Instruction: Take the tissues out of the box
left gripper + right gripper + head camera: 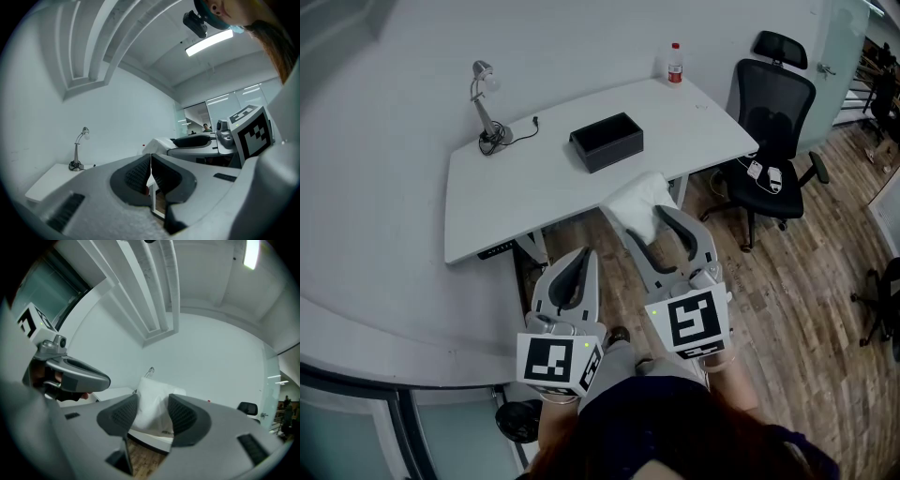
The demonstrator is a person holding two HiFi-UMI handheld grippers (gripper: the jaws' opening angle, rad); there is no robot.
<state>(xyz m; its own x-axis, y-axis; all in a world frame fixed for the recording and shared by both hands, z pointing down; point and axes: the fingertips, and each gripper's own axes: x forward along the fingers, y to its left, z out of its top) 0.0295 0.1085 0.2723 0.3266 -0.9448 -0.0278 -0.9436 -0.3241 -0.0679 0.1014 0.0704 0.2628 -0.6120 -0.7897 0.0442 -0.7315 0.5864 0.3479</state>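
Tissues [637, 194], white and soft, are bulging from a grip. The left gripper [578, 258] is pointing ahead, closed and empty; the right gripper [649, 222] is pinching their middle, black box [607, 141] lying beyond it on the tabletop [506, 202]. Probably light, easily torn.

Head view: the near end of the white tissue pack [639, 195] is clamped inside the right tongs [649, 225], so that end is hidden. The inside of the black box [607, 141] is just dark, can't tell what's in there. The label on the bottle [676, 62] is way too small to read, same deal with the two small items [766, 174] on the chair [773, 108] seat. In the right gripper view the pack covers most of the lamp [150, 371], only its top pokes out.
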